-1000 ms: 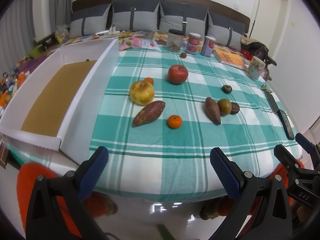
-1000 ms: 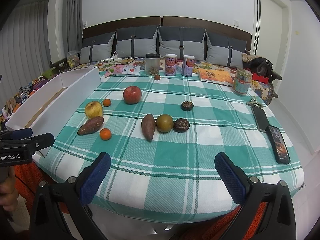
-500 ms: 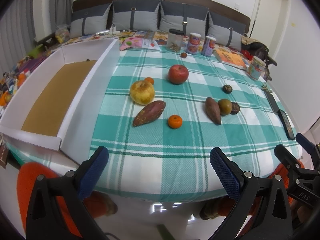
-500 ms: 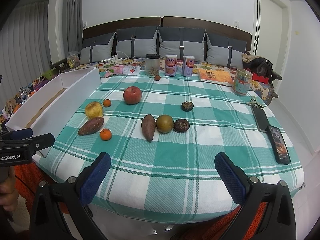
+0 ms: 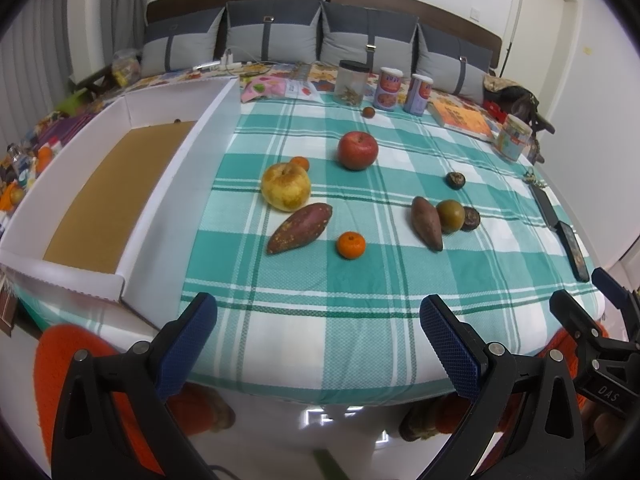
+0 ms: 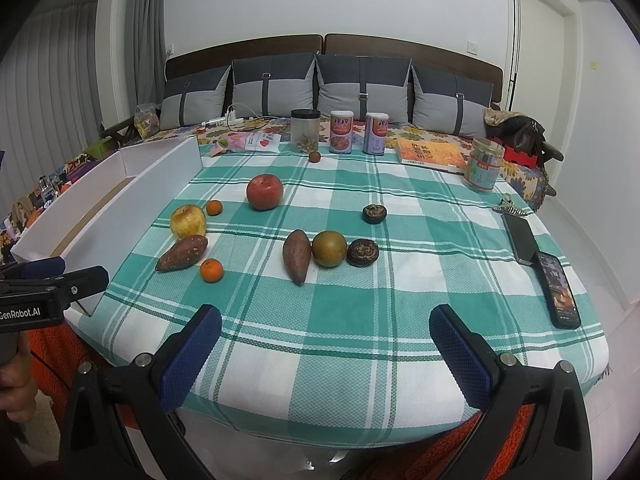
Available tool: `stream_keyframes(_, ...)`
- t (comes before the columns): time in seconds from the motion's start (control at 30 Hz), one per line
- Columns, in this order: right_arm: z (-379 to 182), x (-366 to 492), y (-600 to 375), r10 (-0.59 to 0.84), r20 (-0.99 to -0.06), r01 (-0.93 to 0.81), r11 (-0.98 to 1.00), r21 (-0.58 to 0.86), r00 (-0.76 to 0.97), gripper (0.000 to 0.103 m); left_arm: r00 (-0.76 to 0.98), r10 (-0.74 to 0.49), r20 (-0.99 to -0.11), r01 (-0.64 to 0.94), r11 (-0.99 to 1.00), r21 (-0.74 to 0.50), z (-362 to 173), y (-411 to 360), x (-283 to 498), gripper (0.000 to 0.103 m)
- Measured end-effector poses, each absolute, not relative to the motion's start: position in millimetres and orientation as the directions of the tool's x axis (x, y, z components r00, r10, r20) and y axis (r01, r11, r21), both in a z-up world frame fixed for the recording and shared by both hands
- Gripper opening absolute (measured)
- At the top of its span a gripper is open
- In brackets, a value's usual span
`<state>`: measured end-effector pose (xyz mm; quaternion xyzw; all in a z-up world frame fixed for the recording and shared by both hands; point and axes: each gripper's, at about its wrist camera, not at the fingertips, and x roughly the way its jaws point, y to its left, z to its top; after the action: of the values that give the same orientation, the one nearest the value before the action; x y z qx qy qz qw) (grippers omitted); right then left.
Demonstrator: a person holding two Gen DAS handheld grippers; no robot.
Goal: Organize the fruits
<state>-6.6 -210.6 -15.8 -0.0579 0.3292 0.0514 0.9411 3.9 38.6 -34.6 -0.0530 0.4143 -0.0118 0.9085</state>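
Observation:
Fruits lie on a green checked tablecloth [image 5: 360, 280]: a yellow apple [image 5: 285, 186], a red apple [image 5: 357, 150], a tangerine [image 5: 351, 245], a smaller tangerine [image 5: 300, 163], two sweet potatoes [image 5: 300, 228] [image 5: 427, 222], a brownish round fruit [image 5: 450, 216] and dark mangosteens [image 5: 470, 218] [image 5: 455, 180]. A white box with a cardboard floor [image 5: 120, 184] stands at the left. My left gripper [image 5: 318, 334] is open and empty at the table's near edge. My right gripper [image 6: 325, 340] is open and empty too, also at the near edge, right of the left one.
Jars and cans [image 6: 341, 132], a book [image 6: 430, 155] and a small brown fruit [image 6: 315, 156] sit at the table's far edge. Two phones [image 6: 558, 290] and keys lie at the right edge. A sofa with cushions is behind.

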Motion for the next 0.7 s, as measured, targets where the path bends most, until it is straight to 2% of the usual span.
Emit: stream_keyframes(0.7, -14.8, -6.6, -212.1, 0.061, -0.628, -0.136, 0.988, -0.072, 0.776, 0.103, 0.658, -0.065, -0.751, -0.022, 0.994, -0.106, -34.3, 38.5, 3.4, 0.102)
